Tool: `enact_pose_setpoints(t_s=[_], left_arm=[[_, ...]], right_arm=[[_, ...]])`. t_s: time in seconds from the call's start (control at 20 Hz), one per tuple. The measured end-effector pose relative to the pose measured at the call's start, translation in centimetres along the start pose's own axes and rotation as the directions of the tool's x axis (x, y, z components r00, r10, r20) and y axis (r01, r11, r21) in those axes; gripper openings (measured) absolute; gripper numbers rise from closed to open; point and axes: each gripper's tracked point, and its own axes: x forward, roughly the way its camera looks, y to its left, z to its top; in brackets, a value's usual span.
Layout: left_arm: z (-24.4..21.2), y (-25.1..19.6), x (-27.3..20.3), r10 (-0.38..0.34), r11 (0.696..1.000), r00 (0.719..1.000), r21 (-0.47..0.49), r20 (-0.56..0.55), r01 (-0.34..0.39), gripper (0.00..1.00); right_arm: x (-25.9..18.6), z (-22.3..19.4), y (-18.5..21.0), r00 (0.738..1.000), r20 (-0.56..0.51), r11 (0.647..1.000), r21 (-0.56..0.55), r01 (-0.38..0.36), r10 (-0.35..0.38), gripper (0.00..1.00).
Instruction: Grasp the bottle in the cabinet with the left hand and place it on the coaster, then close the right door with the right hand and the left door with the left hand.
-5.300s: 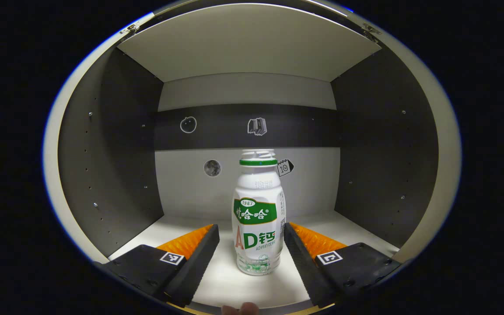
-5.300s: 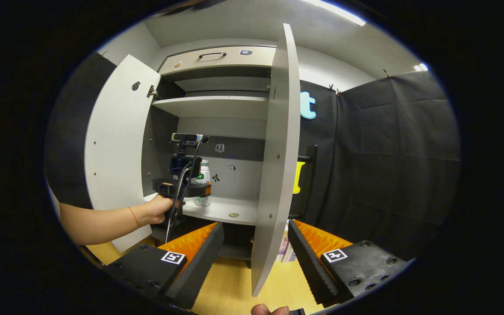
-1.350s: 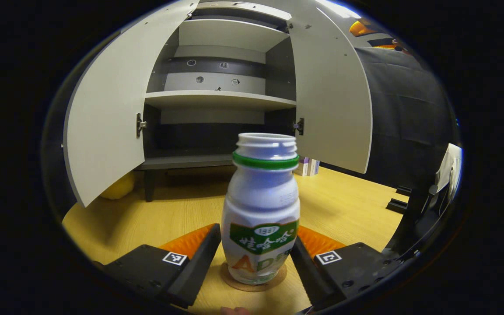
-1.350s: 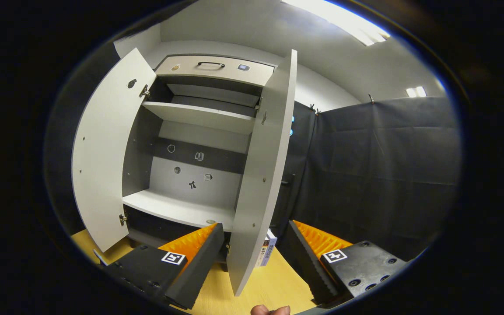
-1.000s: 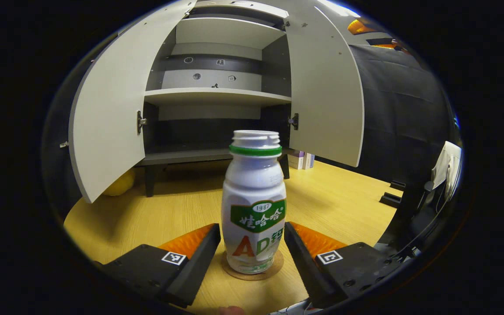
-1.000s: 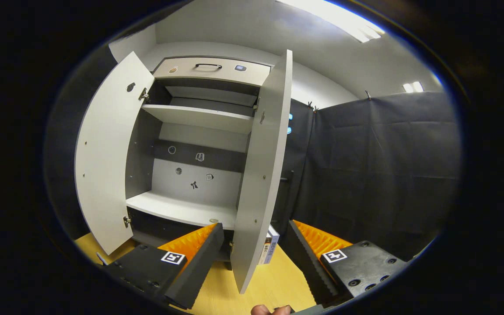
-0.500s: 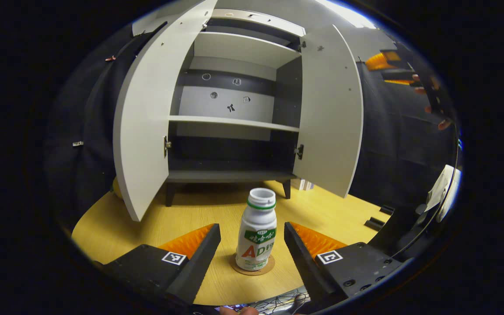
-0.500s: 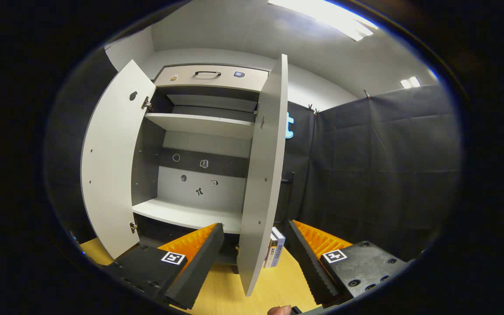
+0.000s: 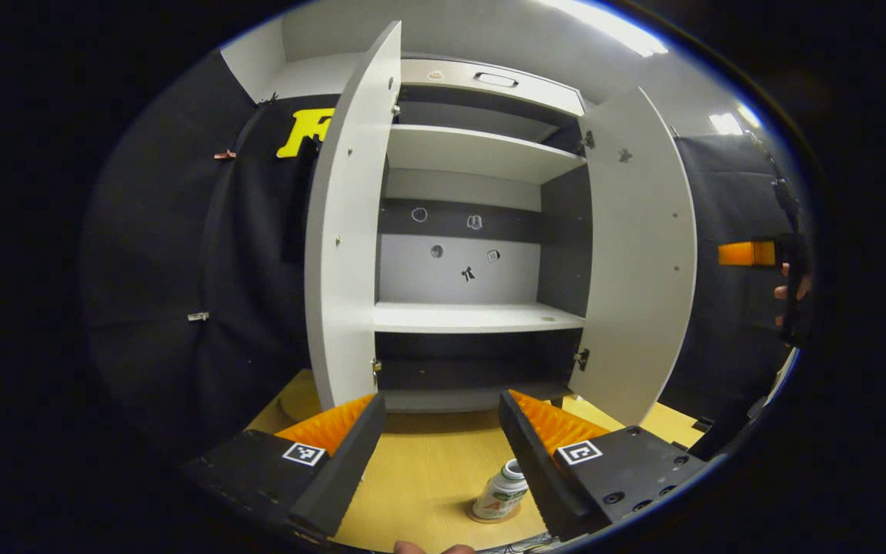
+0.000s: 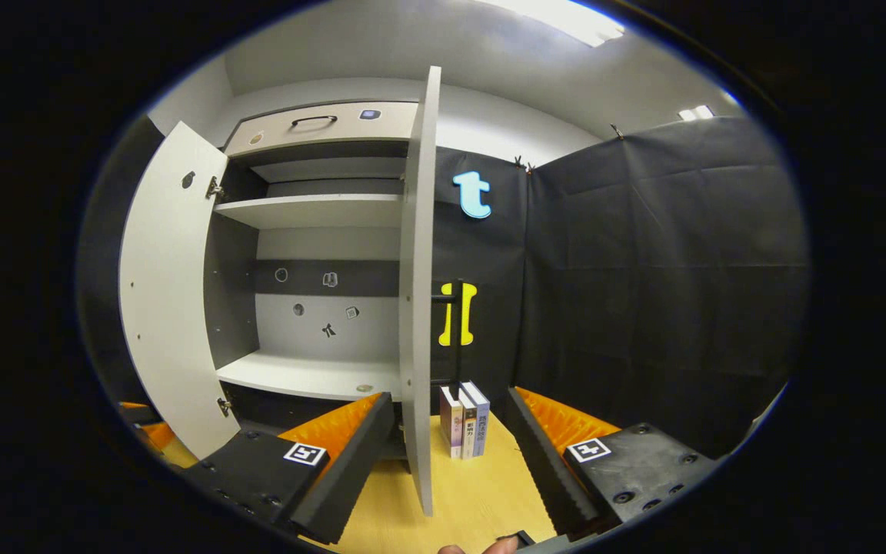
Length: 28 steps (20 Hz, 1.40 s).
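Note:
The small white bottle [image 9: 500, 495] with a green neck ring stands upright on a round cork coaster [image 9: 491, 515] on the yellow table, low in the left gripper view. My left gripper [image 9: 441, 398] is open, well above and behind the bottle, facing the open cabinet. The left door [image 9: 344, 231] and the right door [image 9: 641, 261] both stand wide open. In the right gripper view, the right door [image 10: 415, 308] is edge-on just ahead, between the fingers of my open right gripper [image 10: 449, 396]. The right gripper [image 9: 751, 254] and a hand also appear at the far right.
The cabinet's middle shelf [image 9: 458, 316] is bare, with small stickers on the back panel. A drawer with a handle [image 10: 312, 121] tops the cabinet. Three books [image 10: 464, 427] stand on the table right of the right door. Black cloth walls close in both sides.
My left gripper let go of the bottle on the coaster, then drew back and rose to face the cabinet. My right gripper shifted right, so the right door now appears edge-on.

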Motion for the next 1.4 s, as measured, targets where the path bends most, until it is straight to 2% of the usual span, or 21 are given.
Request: enact_pose_setpoints(t_s=[0.25, 0.55, 0.65, 0.8, 0.95, 1.4], left_arm=[[2.7, 0.9, -0.1, 0.083, 0.996, 0.997, -0.017, -0.006, -0.083, 0.94], [2.5, 2.1, -0.1, 0.171, 0.98, 0.985, -0.099, -0.037, -0.173, 0.94], [3.0, 2.9, -0.5, 0.204, 0.973, 0.979, -0.104, -0.029, -0.206, 0.93], [3.6, 4.4, -1.3, 0.254, 0.965, 0.967, -0.063, -0.023, -0.255, 0.94], [4.1, 5.3, -2.0, 0.289, 0.956, 0.957, -0.042, -0.021, -0.29, 0.94], [3.7, 7.7, -3.9, 0.328, 0.943, 0.944, -0.049, -0.032, -0.33, 0.94]], right_arm=[[3.2, -0.6, -5.3, 0.998, -0.02, 0.998, 0.015, 0.057, -0.056, 0.97], [9.0, -0.9, -7.1, 1.0, -0.025, 1.0, 0.003, 0.008, -0.008, 0.99], [10.3, -1.1, -6.4, 0.999, -0.03, 1.0, 0.012, -0.023, 0.023, 0.98], [10.7, -1.2, -4.5, 0.994, -0.039, 0.994, 0.036, -0.101, 0.103, 0.98], [10.9, -1.2, -3.5, 0.992, -0.036, 0.992, 0.049, -0.117, 0.119, 0.94], [9.2, -1.7, 3.7, 0.967, -0.045, 0.966, 0.073, -0.249, 0.252, 0.97]])
